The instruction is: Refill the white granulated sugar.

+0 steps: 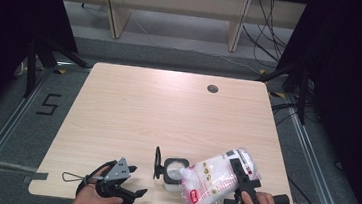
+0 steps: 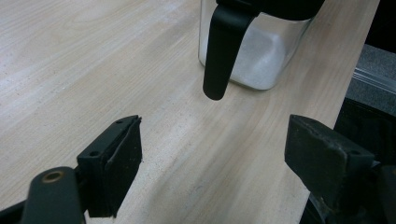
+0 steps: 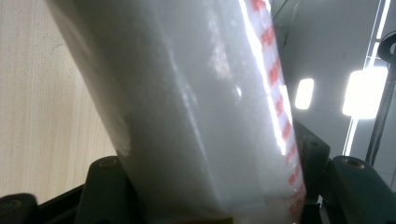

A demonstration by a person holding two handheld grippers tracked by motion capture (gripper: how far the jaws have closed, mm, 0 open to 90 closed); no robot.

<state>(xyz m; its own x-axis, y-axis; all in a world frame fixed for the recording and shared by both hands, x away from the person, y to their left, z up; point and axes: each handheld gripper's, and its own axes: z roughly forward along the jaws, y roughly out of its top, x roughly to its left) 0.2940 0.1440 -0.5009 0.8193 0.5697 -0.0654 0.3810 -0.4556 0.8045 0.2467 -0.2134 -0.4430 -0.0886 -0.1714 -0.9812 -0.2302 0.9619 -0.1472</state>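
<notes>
Plastic bag point(image 1: 213, 181) of white granules, red print along one edge, is pinched between the jaws of the right gripper point(image 1: 239, 188) and tilted over an open clear jar point(image 1: 174, 171) near the table's point(image 1: 168, 111) front edge. It looks soft, saggy and slippery, probably fairly heavy; gripping across its full body seems safest. The red lettering is too blurred to read. Left gripper point(image 1: 133, 180) rests spread and empty beside the jar.
</notes>
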